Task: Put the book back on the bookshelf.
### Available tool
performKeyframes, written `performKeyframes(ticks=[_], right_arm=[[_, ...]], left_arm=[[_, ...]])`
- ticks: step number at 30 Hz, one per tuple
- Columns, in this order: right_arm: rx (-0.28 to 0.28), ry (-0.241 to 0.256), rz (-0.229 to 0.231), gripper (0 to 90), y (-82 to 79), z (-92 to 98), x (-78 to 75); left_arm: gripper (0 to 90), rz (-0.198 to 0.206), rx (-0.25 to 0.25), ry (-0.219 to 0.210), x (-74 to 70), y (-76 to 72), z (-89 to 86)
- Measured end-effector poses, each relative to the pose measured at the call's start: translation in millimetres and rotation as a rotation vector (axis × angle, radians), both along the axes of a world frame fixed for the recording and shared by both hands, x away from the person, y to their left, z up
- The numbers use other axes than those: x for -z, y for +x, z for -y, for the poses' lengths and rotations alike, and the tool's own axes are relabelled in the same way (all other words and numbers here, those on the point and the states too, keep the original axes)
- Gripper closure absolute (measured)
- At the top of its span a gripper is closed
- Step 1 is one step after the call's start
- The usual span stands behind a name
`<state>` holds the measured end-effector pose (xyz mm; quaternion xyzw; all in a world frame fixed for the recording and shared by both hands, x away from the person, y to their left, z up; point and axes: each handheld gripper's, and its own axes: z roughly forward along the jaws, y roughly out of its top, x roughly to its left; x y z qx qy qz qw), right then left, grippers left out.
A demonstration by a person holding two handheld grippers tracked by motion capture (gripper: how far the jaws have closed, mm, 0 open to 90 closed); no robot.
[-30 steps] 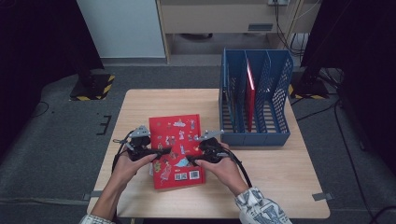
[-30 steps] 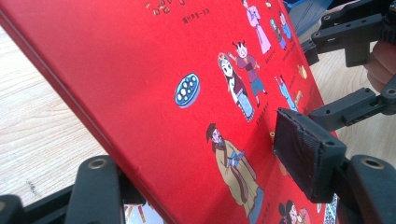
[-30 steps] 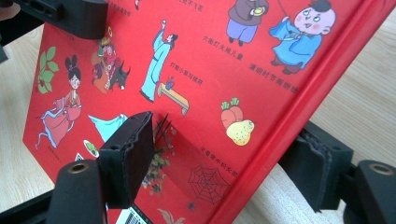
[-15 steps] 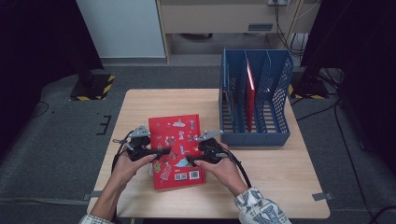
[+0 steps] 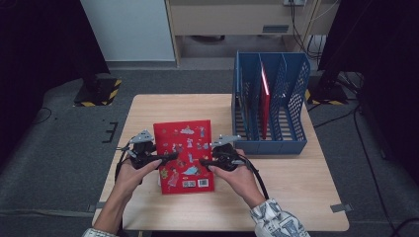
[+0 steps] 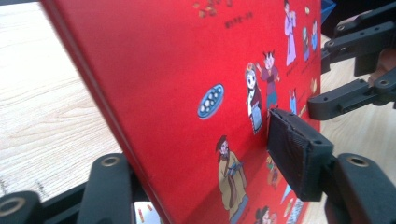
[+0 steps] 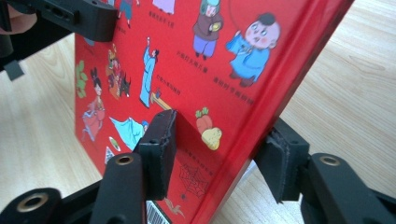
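Observation:
A red picture book (image 5: 185, 155) with cartoon figures on its cover lies flat over the front middle of the wooden table (image 5: 306, 197). My left gripper (image 5: 167, 158) is shut on the book's left edge. In the left gripper view one pad (image 6: 296, 158) presses on the cover (image 6: 196, 84) and the other jaw sits under the book. My right gripper (image 5: 205, 162) is shut on the right edge. In the right gripper view its fingers (image 7: 159, 149) clamp the cover (image 7: 196, 60) from both sides.
A blue slotted file rack (image 5: 296, 98) stands at the table's back right, with a thin red book (image 5: 265, 98) upright in a middle slot. Bare wood lies left of the rack and along the front edge.

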<state>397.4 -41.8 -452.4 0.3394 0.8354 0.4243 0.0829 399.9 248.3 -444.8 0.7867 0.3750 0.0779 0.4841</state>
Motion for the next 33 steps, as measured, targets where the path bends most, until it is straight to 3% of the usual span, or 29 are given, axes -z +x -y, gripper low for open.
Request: performKeyframes(ticks=[3,11,16,21,28,33], right_arm=[[-0.001,0.008,0.007,53.3,-1.6,-0.2,-4.3],[-0.029,0.006,0.006,55.5,-5.5,-6.7,-12.2],[-0.042,0.013,0.003,55.8,-7.0,-13.2,-20.1],[-0.055,0.012,0.008,56.3,-7.2,-18.2,-28.5],[-0.053,0.011,0.02,56.4,-0.8,-18.9,-41.5],[-0.026,0.007,0.046,56.1,11.1,-16.5,-47.0]], left_arm=[[43.8,0.014,-0.001,-0.033,-3.7,-2.5,-4.5],[45.7,0.039,-0.001,-0.024,-14.2,-13.4,-13.1],[47.0,0.054,-0.01,-0.043,-27.2,-19.0,-19.1],[47.3,0.07,-0.011,-0.03,-39.2,-20.3,-22.6],[47.9,0.084,-0.006,-0.039,-51.3,-14.1,-21.9],[46.6,0.103,-0.004,-0.039,-53.2,3.4,-17.2]])
